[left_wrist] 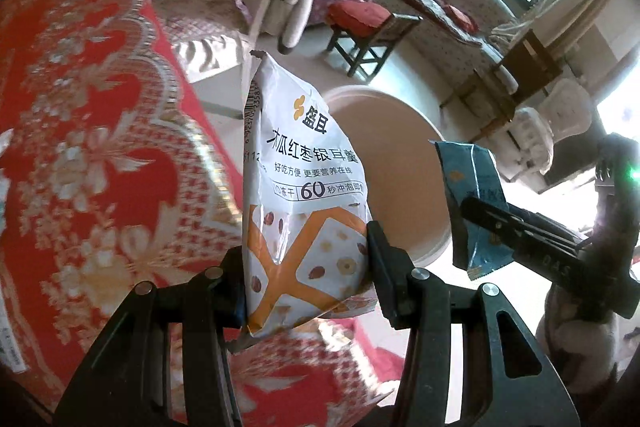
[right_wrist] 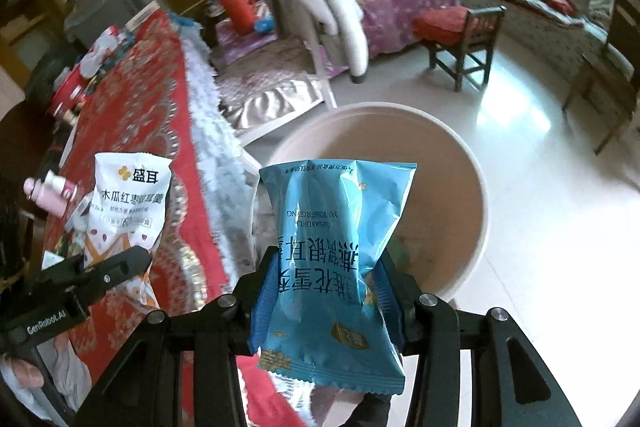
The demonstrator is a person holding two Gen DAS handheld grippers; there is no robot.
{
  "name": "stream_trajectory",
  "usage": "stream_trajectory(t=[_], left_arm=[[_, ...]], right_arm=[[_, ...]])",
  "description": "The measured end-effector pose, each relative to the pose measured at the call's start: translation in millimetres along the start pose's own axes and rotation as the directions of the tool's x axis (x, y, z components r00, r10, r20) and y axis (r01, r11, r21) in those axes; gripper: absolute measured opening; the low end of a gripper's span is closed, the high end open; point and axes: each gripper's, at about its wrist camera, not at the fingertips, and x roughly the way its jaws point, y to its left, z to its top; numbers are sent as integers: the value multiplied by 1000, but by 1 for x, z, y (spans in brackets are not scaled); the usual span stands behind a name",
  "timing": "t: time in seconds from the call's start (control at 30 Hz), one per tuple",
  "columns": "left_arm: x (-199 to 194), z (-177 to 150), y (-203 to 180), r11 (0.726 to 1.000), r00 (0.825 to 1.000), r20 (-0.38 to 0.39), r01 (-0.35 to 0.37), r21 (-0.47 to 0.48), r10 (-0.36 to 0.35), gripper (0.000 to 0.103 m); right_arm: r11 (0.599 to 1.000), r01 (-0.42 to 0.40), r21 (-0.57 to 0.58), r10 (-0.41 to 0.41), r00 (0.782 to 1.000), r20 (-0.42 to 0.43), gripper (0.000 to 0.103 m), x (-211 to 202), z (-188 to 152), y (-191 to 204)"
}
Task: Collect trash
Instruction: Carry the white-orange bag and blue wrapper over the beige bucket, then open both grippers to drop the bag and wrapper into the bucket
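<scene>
Your left claw (left_wrist: 306,279) pinches the white snack packet (left_wrist: 304,187) beside the red-clothed surface (left_wrist: 92,131), your right claw (right_wrist: 326,291) pinches the blue snack packet (right_wrist: 336,251) above the round bin (right_wrist: 476,227); releasing left early misses it.

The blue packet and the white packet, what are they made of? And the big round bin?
The blue packet looks like thin glossy plastic film: it crinkles, shines, and has a crimped sealed edge. The white packet looks the same, shiny and creased, its top torn open. The round bin seems smooth, matte plastic with a thick rim, though that is less sure.
</scene>
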Motion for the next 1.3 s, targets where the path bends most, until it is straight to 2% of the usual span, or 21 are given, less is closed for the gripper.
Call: stream_trajectory(t=[0.23, 0.57, 0.87, 1.07, 1.3], left_arm=[[29, 11, -27, 1000, 1000, -30, 3, 19, -3, 46], [65, 22, -40, 1000, 998, -66, 2, -20, -3, 47], [71, 33, -40, 999, 999, -43, 22, -41, -24, 47], [77, 34, -47, 999, 999, -45, 16, -29, -17, 50], [79, 31, -52, 1000, 999, -37, 20, -12, -20, 61]], right_arm=[[1000, 8, 17, -8, 1000, -13, 45, 6, 6, -24], [999, 15, 45, -13, 1000, -27, 45, 20, 15, -51], [997, -2, 82, 4, 1000, -20, 45, 26, 27, -68], [995, -23, 94, 26, 999, -33, 47, 35, 29, -71], [995, -38, 93, 44, 997, -60, 50, 45, 31, -72]])
